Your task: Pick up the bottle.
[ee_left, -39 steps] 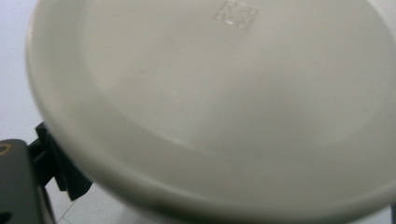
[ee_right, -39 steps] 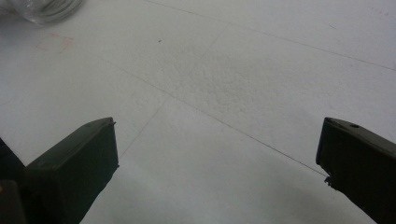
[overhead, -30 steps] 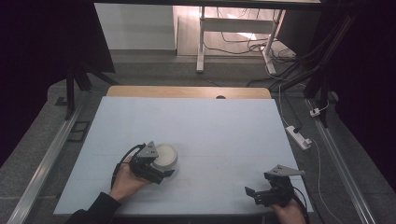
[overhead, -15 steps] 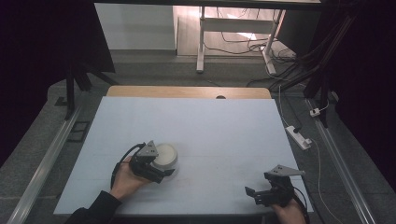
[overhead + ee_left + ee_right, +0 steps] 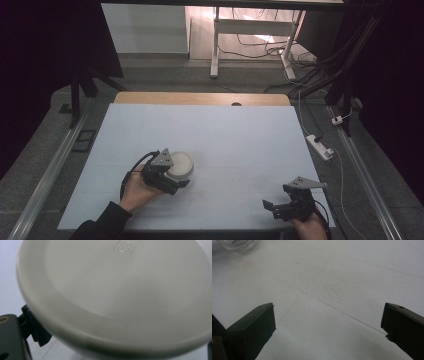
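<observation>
**A lab recording bay, not a home**

You are working in what looks like a lab or test room. The table (image 5: 210, 130) in front of you is your landmark: it carries a plain pale sheet. Rails (image 5: 47, 175) run along its left and right sides on grey carpet. Just right of it lies a power strip (image 5: 320, 146). Beyond its far edge stands a white frame (image 5: 216, 37) with loose cables (image 5: 260, 47) on the floor beneath. Dark curtains (image 5: 45, 45) close in to the left and right of it.
</observation>
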The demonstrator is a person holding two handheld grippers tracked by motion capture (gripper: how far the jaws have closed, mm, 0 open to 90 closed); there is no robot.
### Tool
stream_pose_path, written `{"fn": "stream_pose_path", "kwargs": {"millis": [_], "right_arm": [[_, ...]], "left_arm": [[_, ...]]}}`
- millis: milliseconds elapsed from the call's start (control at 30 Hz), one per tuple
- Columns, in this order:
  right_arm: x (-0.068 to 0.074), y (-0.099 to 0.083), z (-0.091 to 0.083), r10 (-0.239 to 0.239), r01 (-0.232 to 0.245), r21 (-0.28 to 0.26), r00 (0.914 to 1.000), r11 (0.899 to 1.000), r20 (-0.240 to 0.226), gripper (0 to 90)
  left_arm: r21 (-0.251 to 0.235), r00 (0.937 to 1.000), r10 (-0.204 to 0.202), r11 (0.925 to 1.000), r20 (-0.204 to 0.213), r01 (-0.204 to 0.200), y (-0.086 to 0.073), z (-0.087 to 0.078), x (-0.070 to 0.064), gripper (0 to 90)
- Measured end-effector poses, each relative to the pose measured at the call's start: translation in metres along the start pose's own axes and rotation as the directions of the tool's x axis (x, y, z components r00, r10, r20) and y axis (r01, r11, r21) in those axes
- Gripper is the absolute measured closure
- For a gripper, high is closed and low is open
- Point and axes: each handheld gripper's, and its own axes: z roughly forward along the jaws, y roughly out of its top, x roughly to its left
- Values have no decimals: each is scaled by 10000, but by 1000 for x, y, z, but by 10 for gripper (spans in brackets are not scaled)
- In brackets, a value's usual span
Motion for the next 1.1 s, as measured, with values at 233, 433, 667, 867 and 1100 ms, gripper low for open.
{"fn": "stream_pose_path", "kwargs": {"millis": [233, 433, 667, 867, 1100], "right_arm": [[0, 0, 0, 0, 0, -19, 10000, 10000, 4, 0], [0, 0, 0, -23, 23, -33, 10000, 10000, 13, 0], [0, 0, 0, -26, 26, -34, 10000, 10000, 16, 0], [0, 0, 0, -18, 18, -43, 10000, 10000, 9, 0], [0, 0, 0, -5, 5, -58, 10000, 10000, 2, 0]], "left_arm": [[-9, 9997, 205, 9998, 115, -205, 10, -1, -2, 70], [-160, 9991, 377, 9992, 190, -374, 21, -1, -3, 70], [-194, 9974, 606, 9980, 385, -598, 35, 2, -5, 70], [-217, 9953, 795, 9967, 558, -784, 47, 9, -8, 70], [-331, 9917, 1036, 9943, 763, -1013, 61, 14, -13, 71]]}}
